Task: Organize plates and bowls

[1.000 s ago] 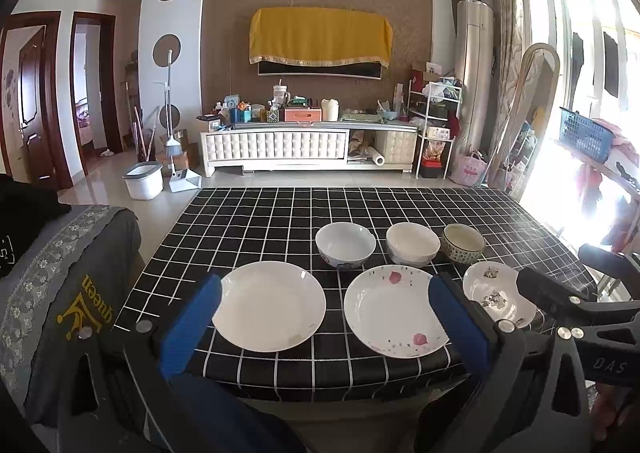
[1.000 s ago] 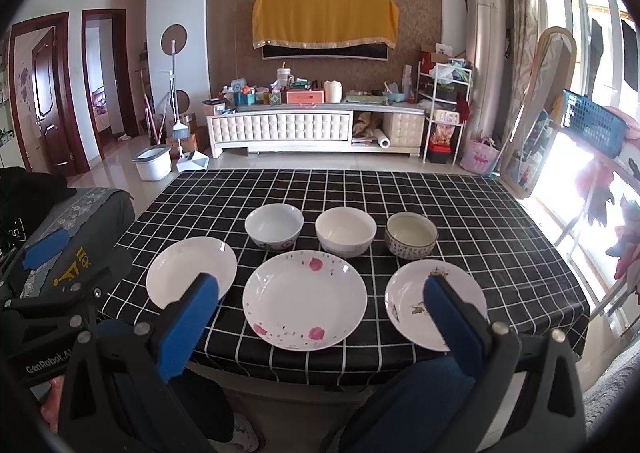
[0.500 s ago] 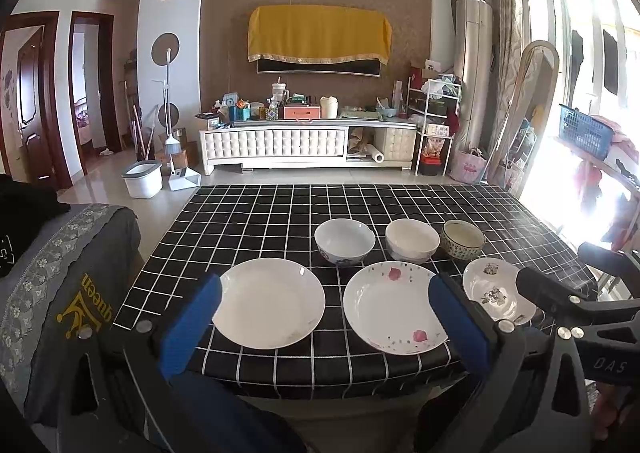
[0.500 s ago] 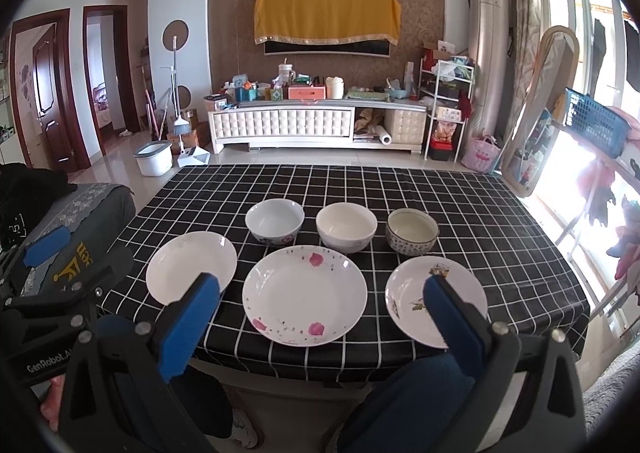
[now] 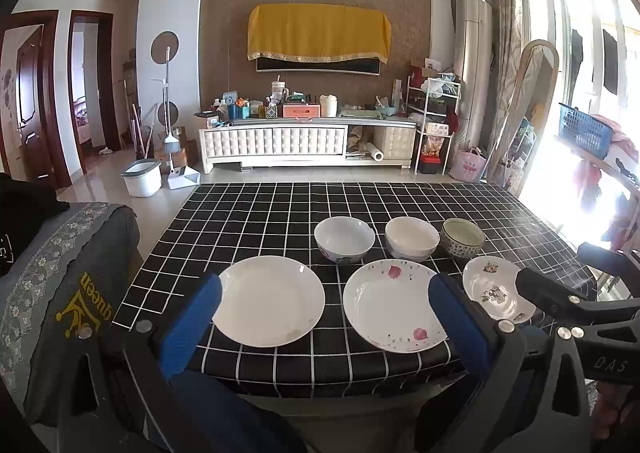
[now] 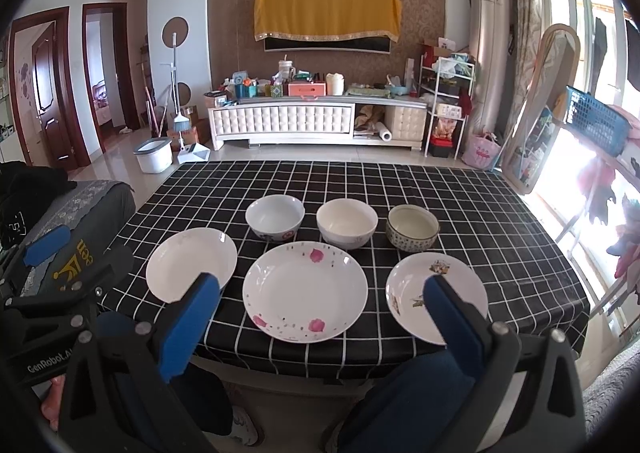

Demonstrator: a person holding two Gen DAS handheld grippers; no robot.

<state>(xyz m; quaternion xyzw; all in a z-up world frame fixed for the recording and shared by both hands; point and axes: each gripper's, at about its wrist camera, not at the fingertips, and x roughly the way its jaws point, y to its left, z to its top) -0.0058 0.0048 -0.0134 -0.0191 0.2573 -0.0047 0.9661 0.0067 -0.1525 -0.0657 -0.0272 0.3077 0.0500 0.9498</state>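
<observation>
Left gripper (image 5: 325, 299): blue-padded jaws spread wide with nothing between them, held off the near edge of the table; the plain white plate shows in the gap and the left pad covers its near-left rim.
Right gripper (image 6: 322, 295): jaws likewise wide apart and holding nothing, short of the table edge; the rose plate sits in the gap, and each pad overlaps the near rim of the plate on its own side.
Plain white plate (image 5: 269, 301): leftmost of the front row, flat on the cloth, nothing in it.
Rose plate (image 6: 305, 291): middle of the front row, white with pink petals and dark specks printed inside, no contents.
Flower plate (image 6: 436, 297): right end of the front row, smallest of the three, printed sprigs only.
White bowl with painted base (image 6: 274, 216): back row left, upright, interior bare.
Cream bowl (image 6: 346, 222): back row centre, upright, interior bare, just beside its neighbours without touching.
Patterned bowl (image 6: 412, 227): back row right, dark dotted outside, pale inside, nothing in it.
Table (image 6: 500, 221): covered by a black cloth with a white grid; all six dishes sit toward the near edge.
Blue basket (image 6: 596, 121): well to the right by the window, contents not clear.
</observation>
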